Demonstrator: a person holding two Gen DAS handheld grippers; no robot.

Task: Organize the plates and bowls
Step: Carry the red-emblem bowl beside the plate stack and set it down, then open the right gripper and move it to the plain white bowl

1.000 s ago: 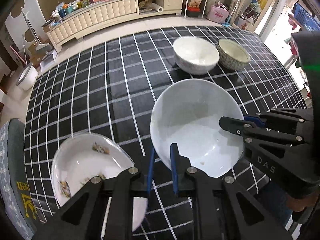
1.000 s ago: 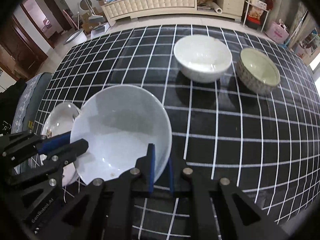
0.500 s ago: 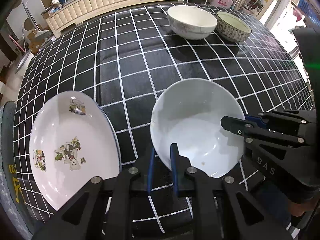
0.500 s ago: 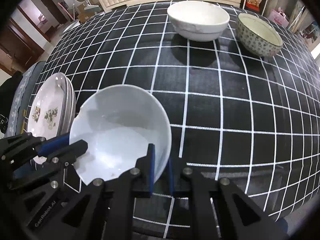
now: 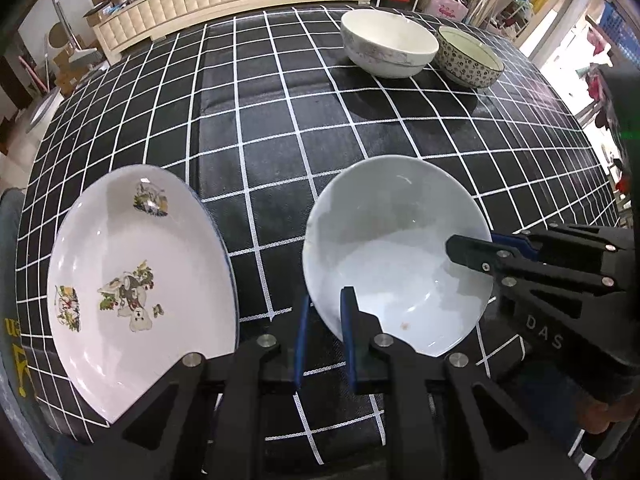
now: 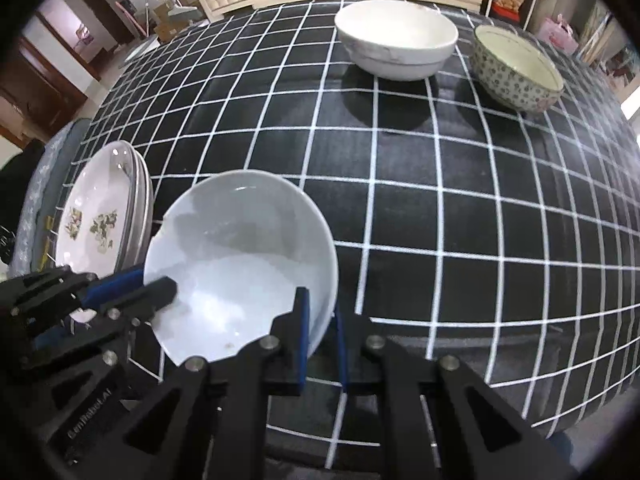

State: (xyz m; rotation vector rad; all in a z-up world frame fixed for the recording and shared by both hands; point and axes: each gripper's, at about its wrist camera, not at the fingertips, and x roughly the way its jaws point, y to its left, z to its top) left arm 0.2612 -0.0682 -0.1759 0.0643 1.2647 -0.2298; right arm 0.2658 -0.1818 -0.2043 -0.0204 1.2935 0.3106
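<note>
The plain white glazed bowl [image 5: 394, 256] sits at the near edge of the surface, held on two sides at once. The left gripper [image 5: 323, 322] pinches its near-left rim, one blue-padded finger inside the wall and one outside, the jaws drawn almost together on the thin ceramic. The right gripper [image 6: 319, 322] does the same on the opposite rim: in the right wrist view one pad lies inside the bowl and the other outside, the jaws nearly pressed together on the wall. Each gripper shows in the other's camera, reaching in from the side with a fingertip over the bowl's interior. A small brown speck lies on the bowl's inner wall near the left gripper. Whether the bowl's base rests on the cloth or hangs just above it cannot be told.

Just to the bowl's left, close but apart from it, lies a stack of white oval plates with cartoon prints [image 5: 136, 272]; the right wrist view shows several rims layered under the top one.

Across the black tablecloth with a white grid [image 5: 280, 128], well apart from the held bowl, stand a large white ceramic bowl [image 5: 390, 49] and, just beside it on its right, a smaller bowl with a dark floral pattern outside [image 5: 468, 62].
</note>
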